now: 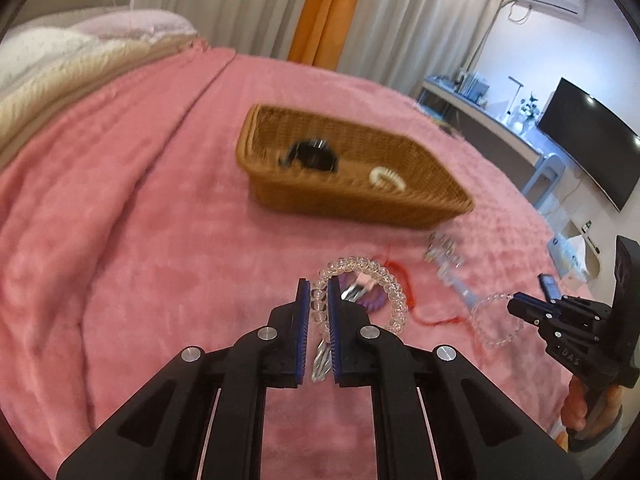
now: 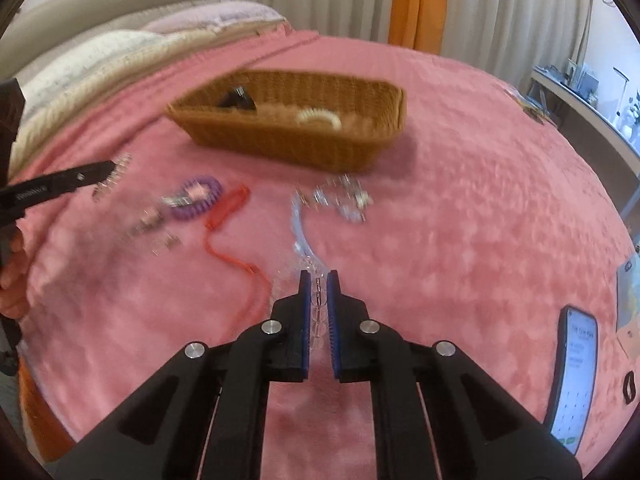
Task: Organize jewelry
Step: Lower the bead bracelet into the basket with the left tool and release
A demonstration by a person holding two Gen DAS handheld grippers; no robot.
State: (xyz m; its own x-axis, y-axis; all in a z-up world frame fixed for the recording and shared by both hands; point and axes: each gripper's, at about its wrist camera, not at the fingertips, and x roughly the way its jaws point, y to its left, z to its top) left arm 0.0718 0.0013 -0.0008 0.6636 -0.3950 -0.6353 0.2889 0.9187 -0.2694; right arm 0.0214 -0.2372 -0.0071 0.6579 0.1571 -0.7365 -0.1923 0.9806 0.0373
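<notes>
A wicker basket point(image 1: 320, 196) sits on the pink blanket and holds a black clip point(image 1: 312, 154) and a white spiral hair tie point(image 1: 386, 178); it also shows in the right wrist view point(image 2: 280, 144). My left gripper point(image 1: 319, 292) is shut on a clear spiral hair tie point(image 1: 380, 276); a purple spiral tie point(image 1: 376, 302) and a silver clip point(image 1: 322, 360) lie beneath. My right gripper point(image 2: 319, 280) is shut on a clear bead bracelet point(image 2: 318, 312); this bracelet shows in the left wrist view point(image 1: 496, 320). A red cord point(image 2: 236, 256) and a light blue crystal headband point(image 2: 340, 200) lie between us.
A smartphone point(image 2: 574, 376) with its screen lit lies on the blanket at the right. Pillows and folded bedding point(image 1: 60, 68) are at the far left. A desk with a monitor point(image 1: 588, 140) stands beyond the bed. Curtains hang behind.
</notes>
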